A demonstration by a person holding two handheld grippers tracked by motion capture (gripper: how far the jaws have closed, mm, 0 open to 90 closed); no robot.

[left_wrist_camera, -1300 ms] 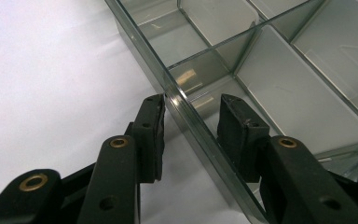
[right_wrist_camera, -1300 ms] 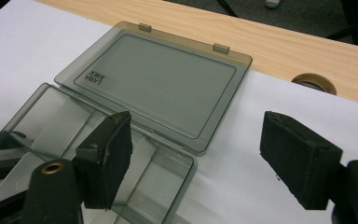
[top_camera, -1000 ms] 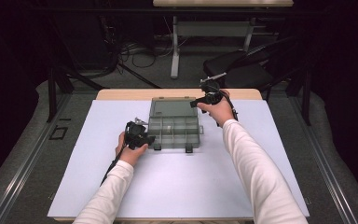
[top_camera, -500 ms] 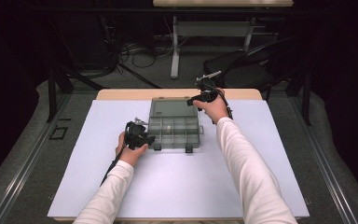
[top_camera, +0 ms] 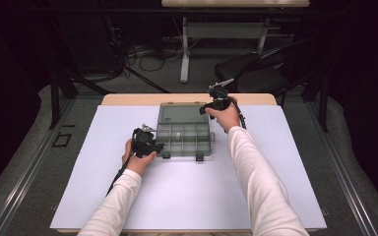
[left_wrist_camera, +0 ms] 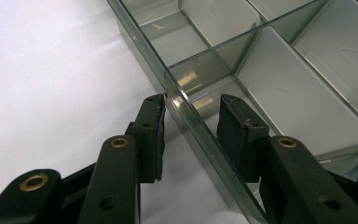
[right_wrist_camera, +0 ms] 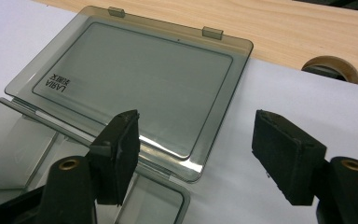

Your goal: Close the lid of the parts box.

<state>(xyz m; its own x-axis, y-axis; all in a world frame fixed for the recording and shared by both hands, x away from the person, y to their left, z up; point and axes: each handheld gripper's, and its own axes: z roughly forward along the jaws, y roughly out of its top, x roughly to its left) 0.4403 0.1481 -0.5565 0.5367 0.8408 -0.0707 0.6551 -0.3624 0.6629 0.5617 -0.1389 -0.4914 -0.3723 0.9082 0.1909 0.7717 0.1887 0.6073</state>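
You wear long white sleeves [top_camera: 256, 182] down to the wrists. Each hand carries a black two-jaw tool: the left gripper [left_wrist_camera: 191, 123] and right gripper [right_wrist_camera: 193, 149] have blocky matte pads [right_wrist_camera: 286, 154] and brass-ringed pivot holes [left_wrist_camera: 33, 182]. A thin black cable [top_camera: 118, 174] trails from the left one.

One printed word can be read — "LARIA", in dark capitals on the smoky clear lid [right_wrist_camera: 135, 88] of the organiser box [top_camera: 184, 137], near one corner and turned sideways as the right gripper view has it. Two or three small characters stand beside it, too small to read. A raised triangle mark [left_wrist_camera: 353, 57] sits on the floor of one compartment.
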